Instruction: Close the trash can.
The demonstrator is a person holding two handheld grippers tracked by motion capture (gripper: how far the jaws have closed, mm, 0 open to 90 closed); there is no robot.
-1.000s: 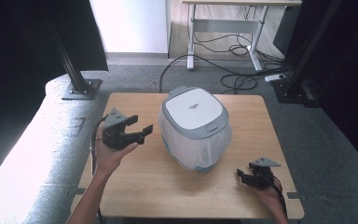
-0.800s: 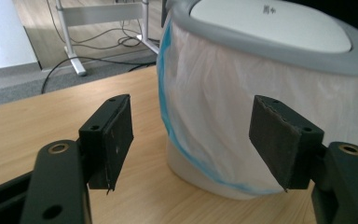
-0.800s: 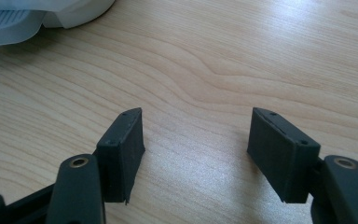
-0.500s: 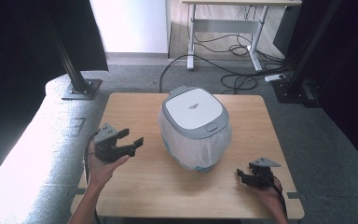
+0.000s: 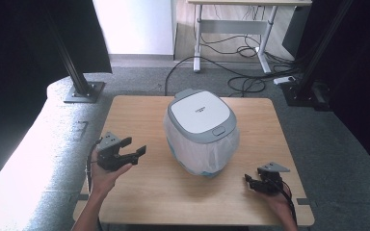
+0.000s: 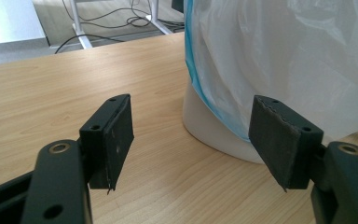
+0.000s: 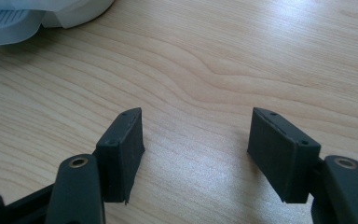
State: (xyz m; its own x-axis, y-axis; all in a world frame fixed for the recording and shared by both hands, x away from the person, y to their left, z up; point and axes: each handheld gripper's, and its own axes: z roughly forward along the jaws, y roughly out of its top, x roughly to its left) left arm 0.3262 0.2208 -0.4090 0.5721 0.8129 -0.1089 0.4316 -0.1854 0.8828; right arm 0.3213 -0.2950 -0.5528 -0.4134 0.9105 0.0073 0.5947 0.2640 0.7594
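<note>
A white rice cooker (image 5: 201,131) with a grey-rimmed lid stands in the middle of the wooden table (image 5: 139,110), its body wrapped in a clear plastic bag (image 6: 284,60) with a blue edge. My left gripper (image 5: 135,150) is open, low over the table to the cooker's left, jaws pointing at its base (image 6: 214,135) with a gap between. My right gripper (image 5: 248,181) rests open near the front right of the table, nothing between its jaws (image 7: 196,149). The cooker's bag edge (image 7: 23,18) shows far off in the right gripper view.
Bare tabletop lies in front of and to both sides of the cooker. A pale padded bench (image 5: 33,159) runs along the table's left. Behind the table are black stand posts (image 5: 72,67), cables (image 5: 241,82) on the carpet and a desk frame (image 5: 231,29).
My left gripper has come down and back toward the table's front left, away from the cooker, still open. The right gripper has stayed put.
</note>
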